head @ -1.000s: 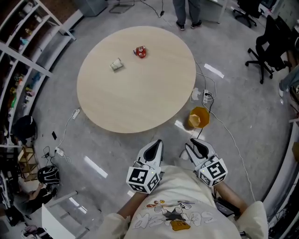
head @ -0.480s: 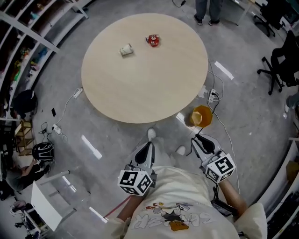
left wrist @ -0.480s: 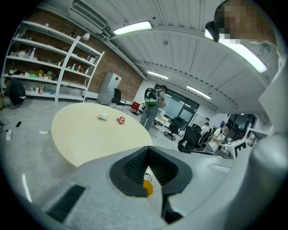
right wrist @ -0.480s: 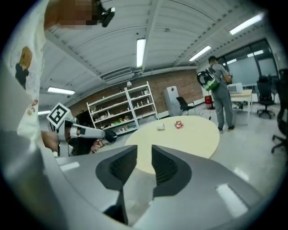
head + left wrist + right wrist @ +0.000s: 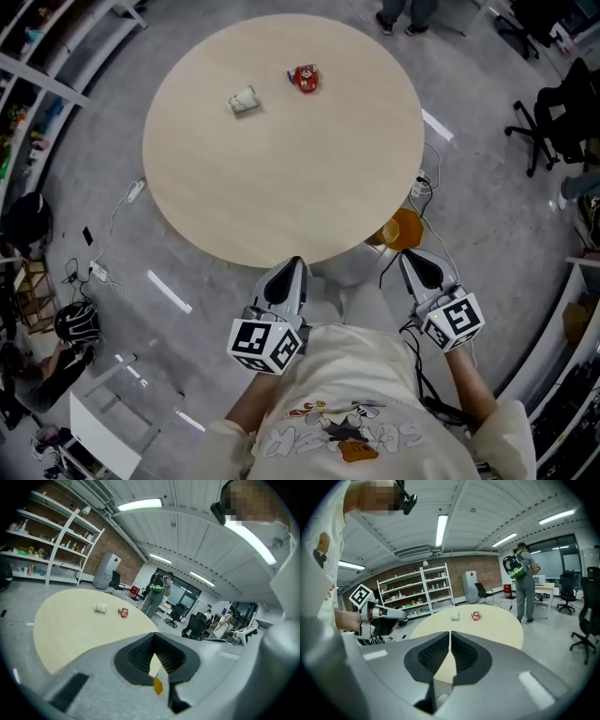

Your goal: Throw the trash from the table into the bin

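Observation:
On the round wooden table [image 5: 281,178] lie two bits of trash: a crumpled white piece [image 5: 243,100] [image 5: 100,607] [image 5: 455,616] and a red wrapper [image 5: 305,79] [image 5: 123,612] [image 5: 476,616], both on the far half. An orange bin [image 5: 403,230] stands on the floor at the table's near right edge, partly under the rim. My left gripper [image 5: 292,265] [image 5: 153,642] hangs at the near table edge with its jaws together and nothing in them. Just beside the bin, my right gripper [image 5: 412,258] [image 5: 450,637] is shut and empty too. Both point towards the table, far from the trash.
Shelving [image 5: 37,56] runs along the left wall, with cables and a power strip [image 5: 134,190] on the floor below. Office chairs [image 5: 562,103] stand at the right. A person with a backpack [image 5: 520,581] stands beyond the table. A black helmet [image 5: 75,322] lies at lower left.
Both grippers and the person have moved forward, up to the table's near edge. The right gripper's jaws have closed. The trash has not moved.

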